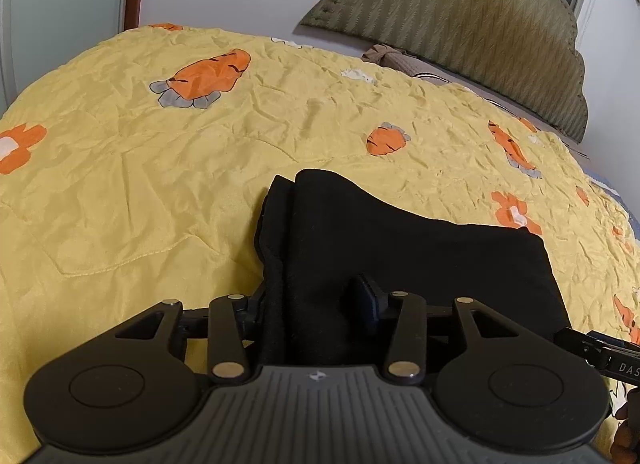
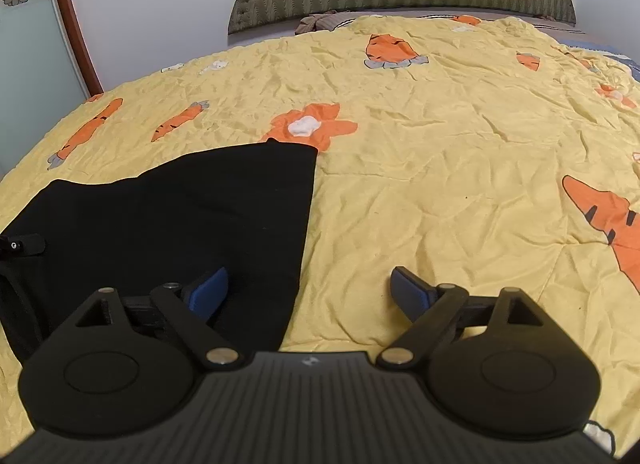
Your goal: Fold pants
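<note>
The black pants (image 1: 400, 248) lie folded on the yellow carrot-print bedspread (image 1: 120, 191). In the left wrist view my left gripper (image 1: 312, 300) sits over their near left edge with its jaws apart; the fabric lies between them and hides the left finger. In the right wrist view the pants (image 2: 180, 215) fill the lower left. My right gripper (image 2: 308, 292) is open wide over their right edge; its left finger (image 2: 208, 292) rests on the cloth and its right finger (image 2: 412, 292) is over bare bedspread. The left gripper's tip (image 2: 24, 244) shows at the left edge.
A padded olive headboard (image 1: 460, 19) stands against the white wall at the back, with a brown pillow (image 1: 392, 55) below it. A frosted door with a wooden frame (image 2: 68, 23) is at the left. The bedspread (image 2: 460, 183) stretches wide to the right.
</note>
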`<state>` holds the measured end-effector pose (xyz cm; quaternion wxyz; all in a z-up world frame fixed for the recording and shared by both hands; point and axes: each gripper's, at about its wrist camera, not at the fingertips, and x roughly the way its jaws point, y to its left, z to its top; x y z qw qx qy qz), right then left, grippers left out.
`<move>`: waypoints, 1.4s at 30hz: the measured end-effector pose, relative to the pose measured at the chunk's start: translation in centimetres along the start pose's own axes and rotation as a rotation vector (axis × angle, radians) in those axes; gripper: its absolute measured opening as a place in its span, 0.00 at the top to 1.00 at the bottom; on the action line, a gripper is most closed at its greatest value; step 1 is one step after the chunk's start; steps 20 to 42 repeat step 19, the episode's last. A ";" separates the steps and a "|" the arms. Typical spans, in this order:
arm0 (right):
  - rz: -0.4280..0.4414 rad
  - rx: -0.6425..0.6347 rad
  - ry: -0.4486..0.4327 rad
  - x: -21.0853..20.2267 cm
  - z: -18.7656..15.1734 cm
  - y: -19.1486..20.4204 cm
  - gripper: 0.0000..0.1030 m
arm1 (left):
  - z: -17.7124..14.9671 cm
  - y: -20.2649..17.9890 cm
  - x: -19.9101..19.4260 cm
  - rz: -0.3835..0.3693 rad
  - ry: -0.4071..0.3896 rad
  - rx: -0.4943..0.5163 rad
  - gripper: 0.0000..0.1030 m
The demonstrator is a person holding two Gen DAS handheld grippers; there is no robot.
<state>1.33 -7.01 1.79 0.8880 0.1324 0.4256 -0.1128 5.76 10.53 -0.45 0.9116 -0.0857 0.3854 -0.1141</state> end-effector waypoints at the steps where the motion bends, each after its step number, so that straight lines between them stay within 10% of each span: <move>1: 0.000 -0.002 0.000 0.0 0.0 0.0 0.15 | 0.0 0.0 0.1 0.000 0.000 0.002 0.56; 10: 0.056 0.030 -0.009 0.1 0.0 -0.9 0.15 | 0.0 -0.3 1.3 0.005 -0.003 0.034 0.33; 19: 0.438 0.406 0.033 1.7 0.8 -8.0 0.20 | 0.2 -1.2 0.8 0.021 -0.019 0.126 0.46; 42: 0.438 0.406 0.033 1.7 0.8 -8.0 0.20 | 0.2 -1.2 0.8 0.021 -0.019 0.126 0.46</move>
